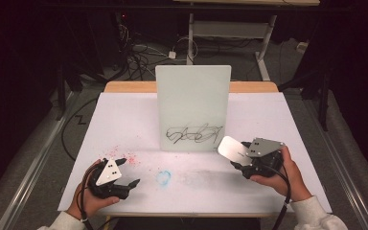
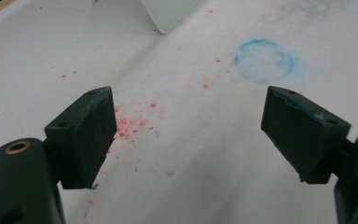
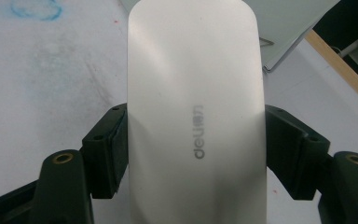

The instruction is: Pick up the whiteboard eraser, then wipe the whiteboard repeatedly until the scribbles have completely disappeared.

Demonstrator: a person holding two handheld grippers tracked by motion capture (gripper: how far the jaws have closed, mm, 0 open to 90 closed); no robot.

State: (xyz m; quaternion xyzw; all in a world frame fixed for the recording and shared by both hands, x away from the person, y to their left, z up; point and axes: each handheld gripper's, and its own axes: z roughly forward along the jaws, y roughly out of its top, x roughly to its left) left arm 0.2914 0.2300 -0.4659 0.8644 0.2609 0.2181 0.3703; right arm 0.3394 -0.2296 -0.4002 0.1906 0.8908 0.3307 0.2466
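**Eraser clamped near the scribbled board**

At the near left, the left claw hovers low over the white counter, its jaws spread wide apart with nothing between them. Red specks lie on the counter below it, and a blue ring mark sits just to their right. At the middle, a whiteboard stands upright, with black scribbles along its lower edge. At the near right, the right claw is clamped on a white eraser, just beside the board's lower right corner.
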